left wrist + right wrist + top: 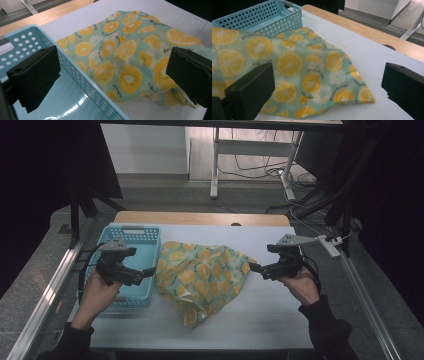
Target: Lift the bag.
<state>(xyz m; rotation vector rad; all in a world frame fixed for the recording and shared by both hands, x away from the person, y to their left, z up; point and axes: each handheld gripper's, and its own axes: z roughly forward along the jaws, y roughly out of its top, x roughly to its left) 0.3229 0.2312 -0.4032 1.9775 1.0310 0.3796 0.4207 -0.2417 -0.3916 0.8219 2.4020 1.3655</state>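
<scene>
Cloth (pixel 202 275) with a lemon-slice print lies crumpled on the white table (pixel 280 320), its left edge touching the blue perforated basket (pixel 131 236). Left gripper (pixel 149 271) hovers over the basket's near rim, jaws apart and empty; right gripper (pixel 255 267) stands just beside the cloth's right edge, jaws spread wide, nothing between them. Recommended: each gripper takes a single outer corner, low to the table, before lifting. Folds conceal the cloth's true corners and layering.
</scene>
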